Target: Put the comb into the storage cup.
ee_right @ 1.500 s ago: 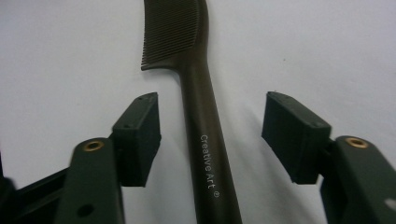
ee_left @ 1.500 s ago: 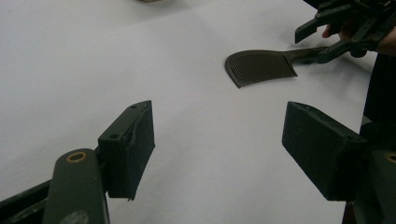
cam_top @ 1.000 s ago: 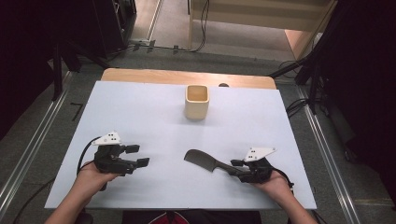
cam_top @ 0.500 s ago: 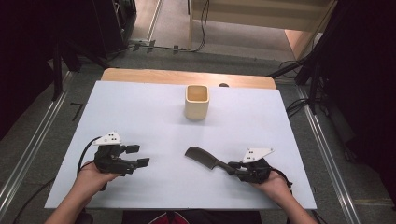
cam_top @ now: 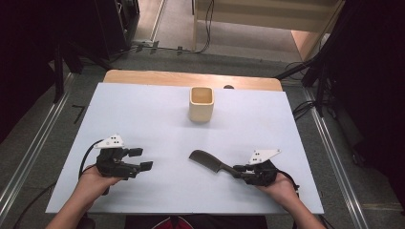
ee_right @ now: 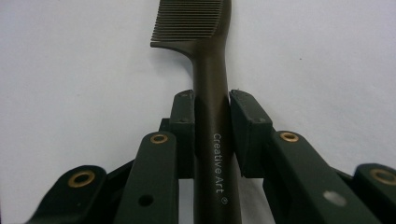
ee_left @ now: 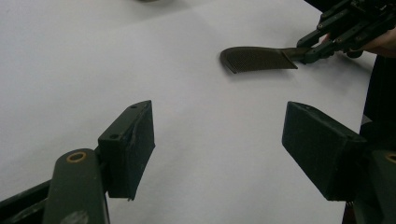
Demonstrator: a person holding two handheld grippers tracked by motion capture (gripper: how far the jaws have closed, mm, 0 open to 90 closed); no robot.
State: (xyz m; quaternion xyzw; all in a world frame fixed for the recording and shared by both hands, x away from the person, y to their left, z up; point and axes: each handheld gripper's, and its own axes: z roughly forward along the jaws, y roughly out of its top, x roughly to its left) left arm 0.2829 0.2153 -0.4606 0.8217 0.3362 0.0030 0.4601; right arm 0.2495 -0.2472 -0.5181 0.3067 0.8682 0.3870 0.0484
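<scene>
Comb clamped by its handle, ready to lift

Grip comes first: the right gripper (cam_top: pixel 237 171) has just been closing, and in the right gripper view its two pads (ee_right: pixel 183 122) now press on either side of the comb (ee_right: pixel 211 116), squarely on the handle below the teeth. I judge this a sound hold, since the handle runs straight down the middle between the jaws. Before rising, keep the squeeze firm and the wrist level, as the toothed head hangs well forward of the pads and may tip the comb down. The wooden cup (cam_top: pixel 201 104), upper centre of the high view, looks the likely destination; approach it from above with the head leading.

The comb lies at lower centre right of the high view, flat on the white table cover (cam_top: pixel 143 114). It is dark brown, smooth and matte, with a rounded bar handle printed "Creative Art" and fine, close teeth on one edge. The cup is pale, square-mouthed, with rounded corners.

The left gripper (cam_top: pixel 138 159), lower left, has its jaws standing wide with nothing between them.
</scene>
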